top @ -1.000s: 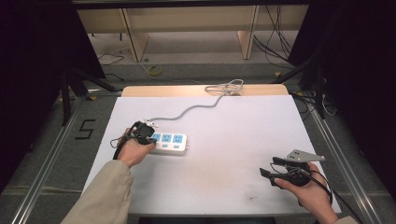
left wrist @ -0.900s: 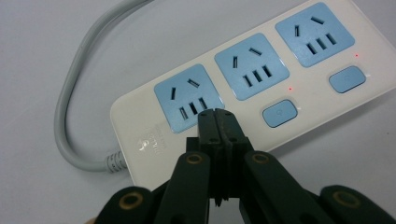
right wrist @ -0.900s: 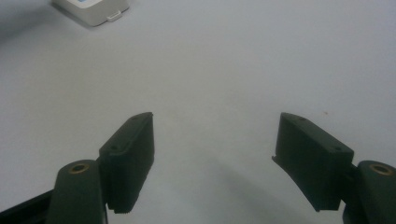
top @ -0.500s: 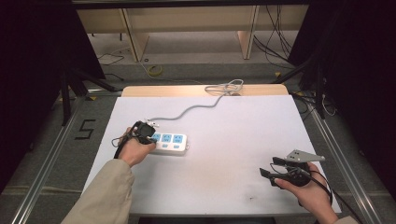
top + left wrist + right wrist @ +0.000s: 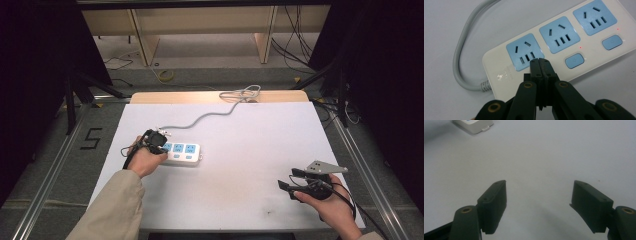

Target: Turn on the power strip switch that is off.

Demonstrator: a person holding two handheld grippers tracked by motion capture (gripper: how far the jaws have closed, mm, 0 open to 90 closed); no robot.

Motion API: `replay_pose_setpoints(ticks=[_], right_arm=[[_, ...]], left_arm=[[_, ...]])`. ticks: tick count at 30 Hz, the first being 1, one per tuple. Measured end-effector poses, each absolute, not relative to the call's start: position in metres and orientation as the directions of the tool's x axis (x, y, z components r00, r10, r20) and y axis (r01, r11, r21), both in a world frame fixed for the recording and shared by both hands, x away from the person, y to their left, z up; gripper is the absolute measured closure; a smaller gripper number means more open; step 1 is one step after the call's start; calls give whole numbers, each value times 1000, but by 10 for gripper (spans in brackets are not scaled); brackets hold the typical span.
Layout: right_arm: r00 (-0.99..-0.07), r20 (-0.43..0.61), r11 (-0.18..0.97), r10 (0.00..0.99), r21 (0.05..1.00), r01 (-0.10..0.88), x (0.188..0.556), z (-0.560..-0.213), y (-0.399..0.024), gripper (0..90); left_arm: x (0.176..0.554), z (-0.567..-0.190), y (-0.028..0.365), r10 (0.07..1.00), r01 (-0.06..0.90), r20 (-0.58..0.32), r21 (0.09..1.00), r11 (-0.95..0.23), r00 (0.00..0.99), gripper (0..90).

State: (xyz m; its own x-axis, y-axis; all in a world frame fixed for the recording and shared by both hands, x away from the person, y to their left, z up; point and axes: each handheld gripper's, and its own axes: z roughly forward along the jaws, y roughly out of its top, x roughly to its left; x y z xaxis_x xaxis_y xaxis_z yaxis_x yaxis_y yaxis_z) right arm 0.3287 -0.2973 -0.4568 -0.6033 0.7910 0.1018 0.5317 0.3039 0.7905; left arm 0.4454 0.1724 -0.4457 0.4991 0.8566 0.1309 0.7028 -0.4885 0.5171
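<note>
White sheeting covers the table (image 5: 250,150), with bare shelving and loose cables on the floor beyond its far edge. On the sheet lies a white power strip (image 5: 182,152) with three blue sockets, its grey cord (image 5: 210,116) snaking off toward the far edge.

The left gripper (image 5: 162,146) is down at the cord end of that strip. In the left gripper view its jaws are pressed flat together with nothing between them, and the joined tip (image 5: 540,65) sits right at the lower edge of the nearest socket (image 5: 524,52), just where that socket's own switch button ought to be. The two buttons further along, the middle one (image 5: 574,60) and the far one (image 5: 612,42), lie off to the side of the tip, each with a small red light glowing beside it. Whether the tip actually presses down or merely touches, I cannot tell.

The right gripper (image 5: 292,181) is held well away from the strip, low over bare sheet near the person's edge of the table. Its jaws stand wide apart and empty; in its own view one end of the strip (image 5: 474,125) sits far ahead of them.

To my eye the work is the pressing of the strip's switches with the closed tip. Two lights being on, those buttons look either done or waiting to be switched off, and the nearest one is in hand now. Its light is hidden by the jaws, so I can't say if it has taken.
</note>
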Motion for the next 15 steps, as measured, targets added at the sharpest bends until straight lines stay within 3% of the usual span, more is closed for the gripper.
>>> replay_pose_setpoints(ticks=[8, 12, 15], right_arm=[[-603, 102, 304, 791, 790, 532, 329, -457, -297, 289], [-602, 103, 303, 792, 791, 532, 329, -457, -297, 288], [-602, 101, 302, 792, 793, 530, 328, -456, -298, 288]], left_arm=[[447, -446, 170, 857, 705, 110, 520, -482, 504, 900], [446, -448, 160, 839, 683, 187, 505, -528, 510, 900], [447, -447, 162, 849, 694, 162, 511, -508, 502, 900]])
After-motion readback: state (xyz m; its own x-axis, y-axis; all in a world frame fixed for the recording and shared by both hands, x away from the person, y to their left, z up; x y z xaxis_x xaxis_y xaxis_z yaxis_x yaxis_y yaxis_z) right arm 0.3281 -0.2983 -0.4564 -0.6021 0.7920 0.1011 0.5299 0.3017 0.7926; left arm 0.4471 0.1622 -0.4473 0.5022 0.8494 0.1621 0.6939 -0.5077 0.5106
